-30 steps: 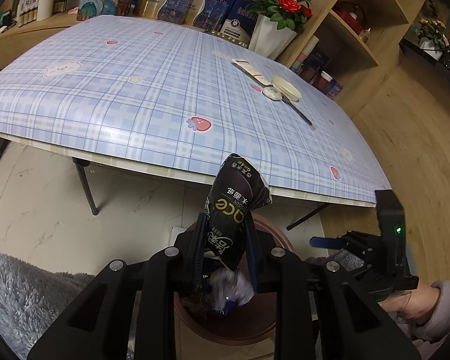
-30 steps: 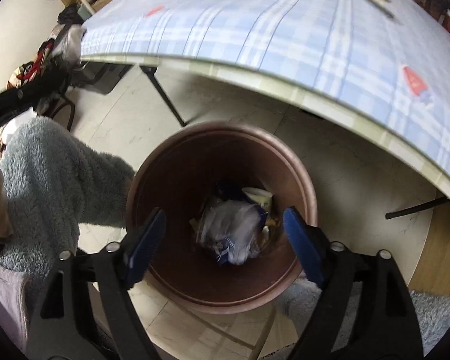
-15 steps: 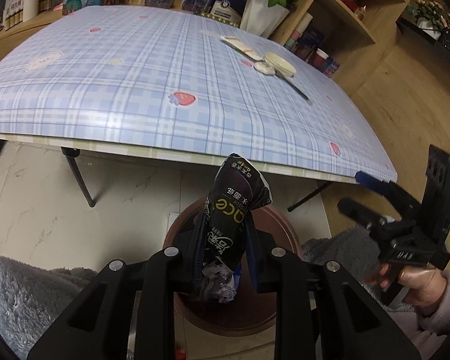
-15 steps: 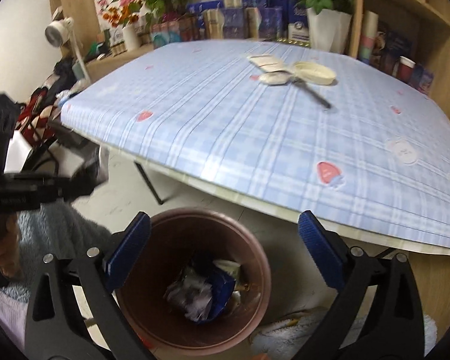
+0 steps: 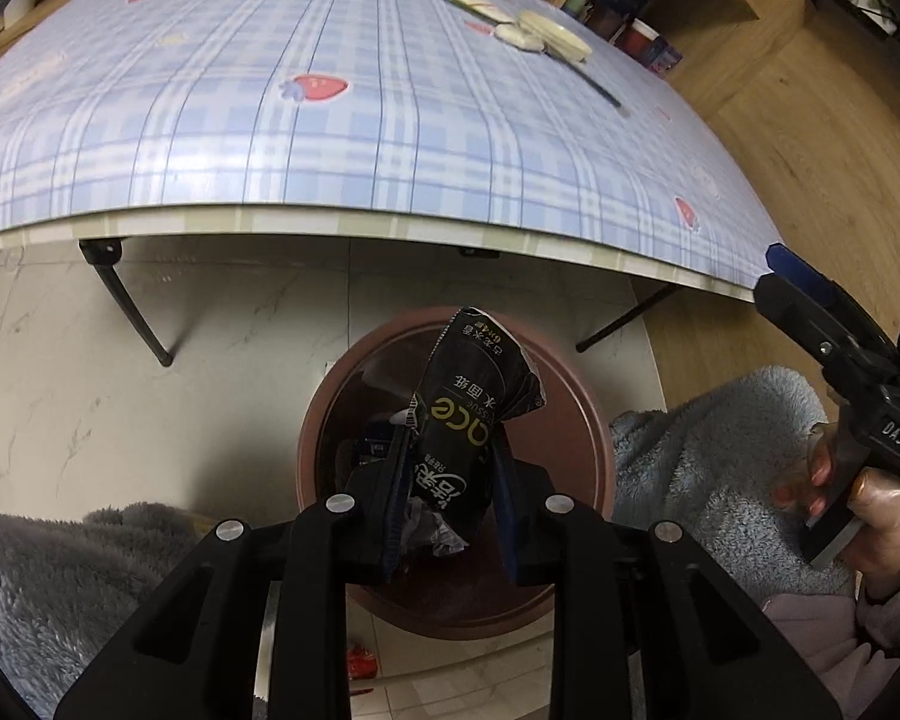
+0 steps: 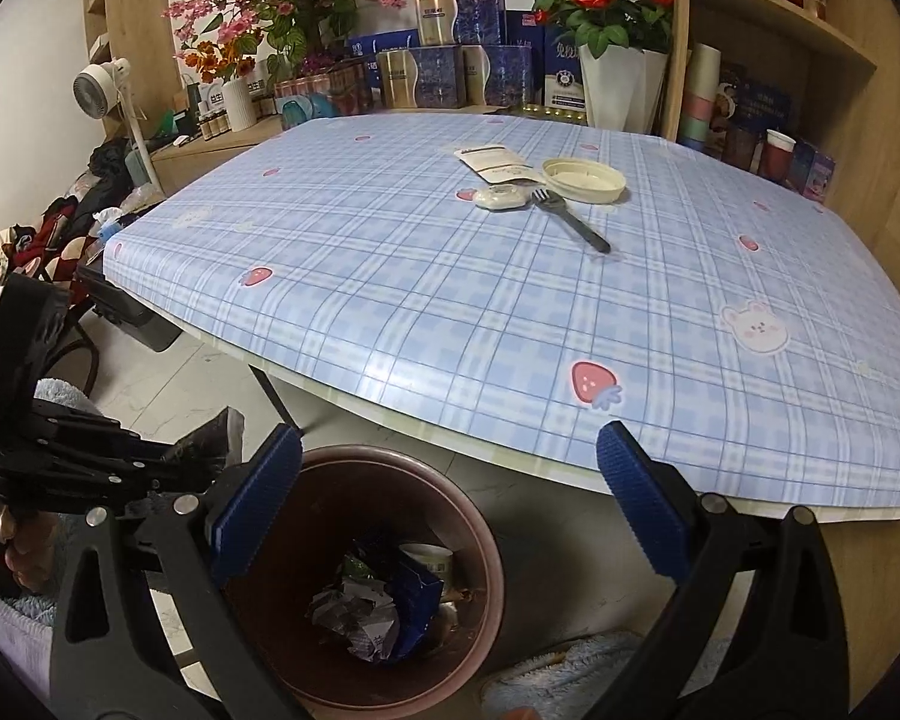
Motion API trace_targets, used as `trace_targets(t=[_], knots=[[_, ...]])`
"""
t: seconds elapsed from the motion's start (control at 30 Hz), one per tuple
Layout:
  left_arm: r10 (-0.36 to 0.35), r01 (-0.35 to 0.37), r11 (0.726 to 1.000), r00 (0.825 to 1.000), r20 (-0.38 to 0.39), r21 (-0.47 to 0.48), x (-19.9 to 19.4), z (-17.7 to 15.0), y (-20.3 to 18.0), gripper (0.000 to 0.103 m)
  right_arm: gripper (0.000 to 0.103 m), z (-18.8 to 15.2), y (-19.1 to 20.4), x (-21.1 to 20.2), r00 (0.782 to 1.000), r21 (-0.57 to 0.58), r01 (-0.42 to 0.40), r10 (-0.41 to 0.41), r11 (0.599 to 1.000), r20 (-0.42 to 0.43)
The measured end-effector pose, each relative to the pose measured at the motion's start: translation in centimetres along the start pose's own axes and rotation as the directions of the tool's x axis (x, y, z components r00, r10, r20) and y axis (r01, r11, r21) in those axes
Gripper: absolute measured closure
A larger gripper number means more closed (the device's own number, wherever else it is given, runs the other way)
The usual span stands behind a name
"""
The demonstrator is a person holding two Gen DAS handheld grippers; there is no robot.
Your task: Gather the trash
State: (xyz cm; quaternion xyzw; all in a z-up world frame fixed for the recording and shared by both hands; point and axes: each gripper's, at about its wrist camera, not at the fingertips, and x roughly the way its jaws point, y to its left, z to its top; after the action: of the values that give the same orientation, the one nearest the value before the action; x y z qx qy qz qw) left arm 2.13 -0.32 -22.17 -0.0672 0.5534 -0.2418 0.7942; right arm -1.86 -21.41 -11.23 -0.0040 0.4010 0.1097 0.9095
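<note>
a crumpled black tissue wrapper (image 5: 471, 420) with pale lettering stands upright, pinched at its lower half between the left tongs (image 5: 450, 498), which are clamped on it. it hangs directly over the open mouth of a round brown bin (image 5: 594, 438) on the floor by the counter's near edge. the bin already holds crushed blue and silver wrappers (image 6: 378, 606), so part of the collecting looks done. the right tongs (image 6: 447, 504) are spread wide, having just been opening, with nothing between them. trash is left on the blue plaid counter (image 6: 510, 312): a white packet (image 6: 495, 161), a small wrapped round item (image 6: 500, 198), a shallow cream lid (image 6: 582, 179) and a dark plastic fork (image 6: 573, 222), close together at the far side.
</note>
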Motion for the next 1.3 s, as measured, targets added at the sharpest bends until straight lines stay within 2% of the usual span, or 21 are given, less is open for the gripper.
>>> trace_targets(t=[0.3, 0.53, 0.6, 0.67, 0.73, 0.87, 1.07, 1.3], knots=[[-0.007, 0.007, 1.0, 1.0, -0.017, 0.014, 0.2, 0.0, -0.1, 0.071, 0.006, -0.2, 0.1, 0.0, 1.0, 0.001, 0.001, -0.001, 1.0, -0.004], [-0.009, 0.009, 1.0, 1.0, -0.021, -0.003, 0.3, 0.0, 0.0, 0.056, 0.006, -0.2, 0.3, 0.1, 1.0, -0.003, 0.0, 0.0, 1.0, -0.01], [-0.003, 0.003, 1.0, 1.0, 0.001, -0.019, -0.1, 0.1, 0.3, 0.054, 0.006, -0.2, 0.3, 0.0, 1.0, -0.003, 0.002, -0.002, 1.0, -0.008], [0.002, 0.0, 0.999, 0.999, 0.042, -0.039, -0.9, 0.2, 0.6, 0.046, 0.006, -0.1, 0.2, 0.1, 1.0, -0.004, 0.004, -0.004, 1.0, -0.008], [0.012, -0.007, 0.998, 0.996, 0.086, -0.064, -1.7, 0.4, 1.0, 0.033, 0.006, 0.1, 0.2, 0.0, 1.0, -0.006, 0.008, -0.008, 1.0, -0.006], [0.044, -0.023, 0.992, 0.984, 0.175, -0.124, -3.4, 0.6, 2.0, 0.021, 0.006, 0.2, -0.1, 0.0, 1.0, -0.009, 0.021, -0.021, 1.0, -0.003], [0.061, -0.029, 0.989, 0.974, 0.218, -0.147, -4.3, 0.9, 2.4, 0.018, 0.006, 0.5, -0.4, -0.1, 1.0, -0.004, 0.026, -0.026, 1.0, 0.007], [0.105, -0.073, 0.991, 0.944, 0.312, -0.114, -6.4, 2.1, 2.2, 0.016, 0.006, 1.9, -1.4, -0.3, 0.999, 0.004, 0.027, -0.027, 1.0, 0.031]])
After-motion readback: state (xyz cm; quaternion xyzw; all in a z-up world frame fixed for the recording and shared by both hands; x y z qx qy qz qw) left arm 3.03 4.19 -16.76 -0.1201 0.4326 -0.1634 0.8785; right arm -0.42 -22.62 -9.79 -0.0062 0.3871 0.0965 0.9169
